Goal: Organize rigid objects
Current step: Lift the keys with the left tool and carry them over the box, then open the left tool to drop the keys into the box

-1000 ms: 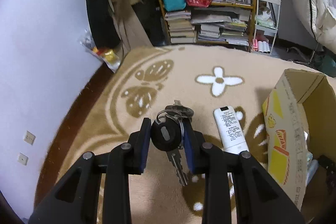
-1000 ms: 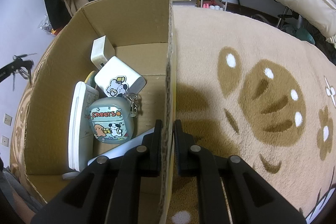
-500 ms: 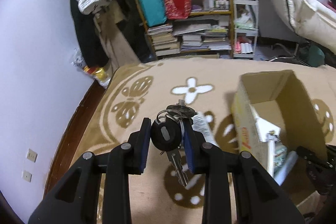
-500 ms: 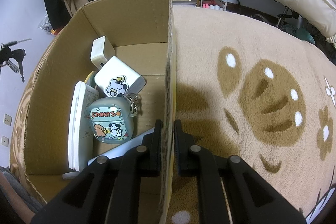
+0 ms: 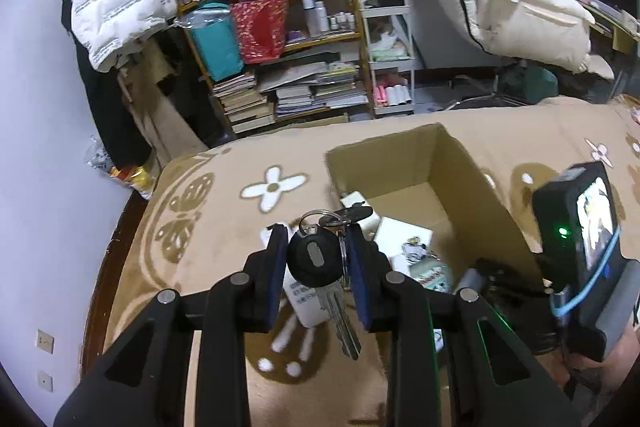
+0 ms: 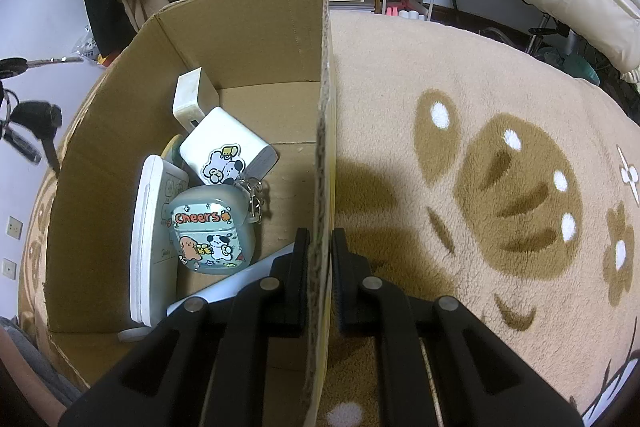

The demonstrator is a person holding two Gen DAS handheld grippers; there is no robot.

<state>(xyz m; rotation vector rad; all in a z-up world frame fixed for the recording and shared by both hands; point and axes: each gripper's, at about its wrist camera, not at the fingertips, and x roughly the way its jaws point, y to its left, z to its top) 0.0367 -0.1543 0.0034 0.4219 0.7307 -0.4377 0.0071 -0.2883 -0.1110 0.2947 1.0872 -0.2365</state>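
Observation:
My left gripper [image 5: 316, 263] is shut on a bunch of keys [image 5: 314, 261] with a round black head; a silver blade hangs down below it. It hovers above the rug, just left of the open cardboard box [image 5: 460, 167]. A white remote [image 5: 306, 301] lies on the rug under the keys. My right gripper [image 6: 320, 247] is shut on the box's right wall [image 6: 322, 155]. Inside the box lie a "Cheers" earbud case [image 6: 210, 229], a white charger with a dog sticker [image 6: 226, 153], a smaller white adapter [image 6: 192, 99] and a long white remote [image 6: 154, 239]. The keys [image 6: 28, 115] show at the far left of the right wrist view.
A beige rug with brown and white patterns [image 6: 500, 187] covers the floor. A cluttered bookshelf [image 5: 280, 67] and a white cart [image 5: 390, 55] stand at the back, a white jacket [image 5: 112, 11] hangs at the left, and the wall [image 5: 48, 147] runs along the left.
My left gripper has carried the keys up and to the right, from above the rug to beside the box. The right gripper has kept its hold on the box wall.

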